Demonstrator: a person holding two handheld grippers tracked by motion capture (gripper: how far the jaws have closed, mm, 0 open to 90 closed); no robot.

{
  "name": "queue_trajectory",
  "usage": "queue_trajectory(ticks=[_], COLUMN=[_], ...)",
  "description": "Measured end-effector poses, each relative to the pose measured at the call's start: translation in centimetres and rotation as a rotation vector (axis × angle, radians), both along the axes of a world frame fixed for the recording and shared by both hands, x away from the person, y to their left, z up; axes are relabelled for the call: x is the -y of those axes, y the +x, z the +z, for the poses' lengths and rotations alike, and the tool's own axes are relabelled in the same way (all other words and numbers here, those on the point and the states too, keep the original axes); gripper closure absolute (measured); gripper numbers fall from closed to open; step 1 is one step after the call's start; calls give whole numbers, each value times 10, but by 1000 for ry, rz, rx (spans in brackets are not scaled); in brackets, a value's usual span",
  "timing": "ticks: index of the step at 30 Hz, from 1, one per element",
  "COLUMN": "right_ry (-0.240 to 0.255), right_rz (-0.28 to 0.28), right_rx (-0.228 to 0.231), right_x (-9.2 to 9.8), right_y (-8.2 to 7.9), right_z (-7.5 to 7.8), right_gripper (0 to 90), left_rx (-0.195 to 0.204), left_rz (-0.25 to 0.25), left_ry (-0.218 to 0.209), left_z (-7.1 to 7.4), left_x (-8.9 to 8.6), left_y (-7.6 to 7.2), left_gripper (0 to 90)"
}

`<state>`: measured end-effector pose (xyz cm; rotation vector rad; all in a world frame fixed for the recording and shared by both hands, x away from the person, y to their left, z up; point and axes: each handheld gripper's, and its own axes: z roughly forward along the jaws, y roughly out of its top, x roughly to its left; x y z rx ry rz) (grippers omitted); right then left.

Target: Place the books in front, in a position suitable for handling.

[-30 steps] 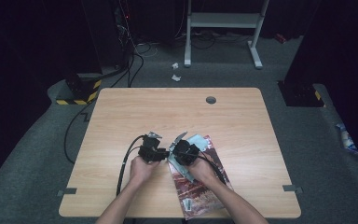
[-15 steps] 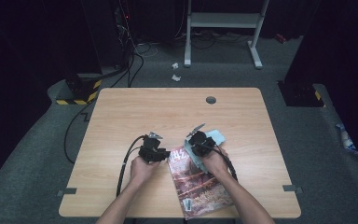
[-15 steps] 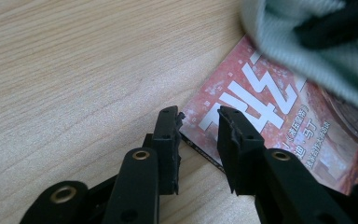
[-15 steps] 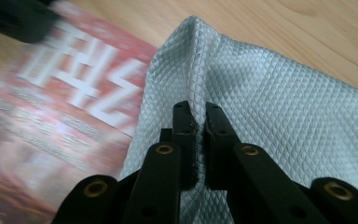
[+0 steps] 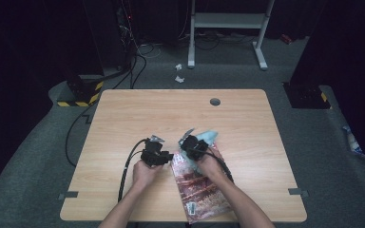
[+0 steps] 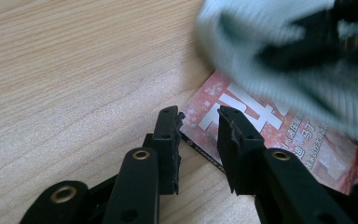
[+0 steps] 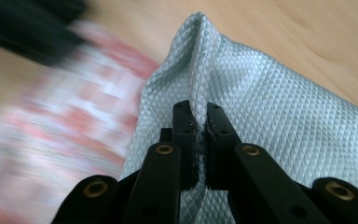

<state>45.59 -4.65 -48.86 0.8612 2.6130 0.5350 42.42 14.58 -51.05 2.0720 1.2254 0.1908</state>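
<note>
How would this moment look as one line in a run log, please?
left gripper: open, at corner of red packet | right gripper: shut on pale blue cloth | table: wooden

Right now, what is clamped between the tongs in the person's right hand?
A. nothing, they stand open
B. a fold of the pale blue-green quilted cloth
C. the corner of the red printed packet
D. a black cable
B: in the right gripper view the right tongs are shut on a raised fold of the pale blue-green quilted cloth, which lies beside the red printed packet.
</note>
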Motion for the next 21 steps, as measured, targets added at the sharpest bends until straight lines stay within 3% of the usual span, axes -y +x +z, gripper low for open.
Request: queue_trajectory(ticks=[4, 5, 7, 8, 9, 14, 17, 21], right_ry=[-3, -28, -40, -36, -35, -69, -85, -53], right_rz=[-113, -126, -132, -143, -140, -143, -157, -198], right_rx=[22, 30, 34, 36, 38, 29, 33, 27], right_x=[44, 53, 61, 80, 85, 112, 127, 148], right_y=[10, 9, 7, -2, -5, -23, -29, -33], right_z=[3, 3, 2, -1, -1, -5, -4, -1], right_gripper=[839, 839, 839, 839, 838, 825, 815, 771], left_rx=[0, 0, -1, -2, -6, -7, -5, 13], left_rz=[0, -1, 0, 6, 7, 11, 33, 61], left_ry=[0, -1, -4, -6, -14, 14, 37, 30], left_z=[0, 0, 0, 0, -1, 1, 3, 10], left_x=[0, 0, 0, 0, -1, 1, 3, 1], left_y=[0, 0, 0, 1, 1, 4, 2, -7], left_gripper=[685, 685, 684, 666, 656, 639, 583, 504])
